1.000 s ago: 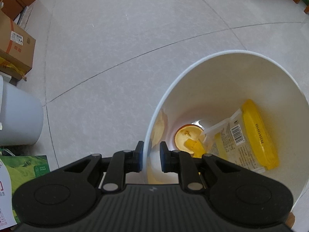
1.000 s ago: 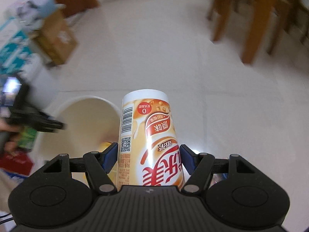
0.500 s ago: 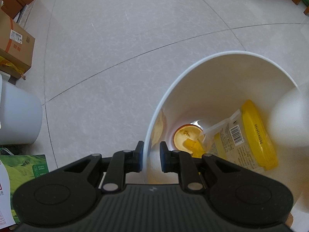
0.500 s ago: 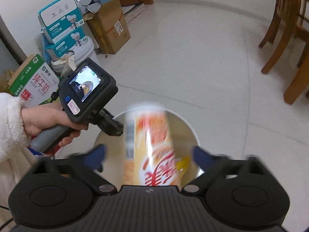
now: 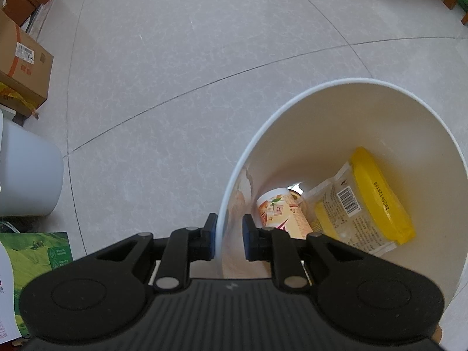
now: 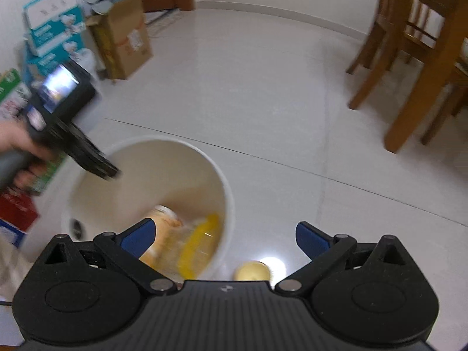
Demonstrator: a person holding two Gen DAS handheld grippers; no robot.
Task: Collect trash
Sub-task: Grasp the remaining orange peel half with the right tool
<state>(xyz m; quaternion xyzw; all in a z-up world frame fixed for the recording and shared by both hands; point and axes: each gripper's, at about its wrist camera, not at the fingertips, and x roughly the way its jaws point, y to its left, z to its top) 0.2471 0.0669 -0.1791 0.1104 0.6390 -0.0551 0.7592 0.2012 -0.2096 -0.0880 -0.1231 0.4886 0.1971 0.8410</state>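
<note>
**Cup in the bin, right jaws empty**

The left hand-held gripper (image 5: 229,238) is clamped on the near rim of the white bin (image 5: 336,122), one pad outside the wall and one inside. The right hand-held gripper (image 6: 223,235) has just been opening and now stands at full spread with nothing between its blue pads (image 6: 311,238). Below it, the cup (image 5: 285,215) lies on its side at the bottom of the bin, just beside a yellow-lidded tub (image 5: 380,199) in a clear wrapper. A small yellowish thing (image 6: 252,270) (too blurred to name) sits on the floor (image 6: 263,102) outside the bin wall. Cardboard boxes (image 6: 122,38) stand well apart, chairs (image 6: 409,58) opposite.
</note>
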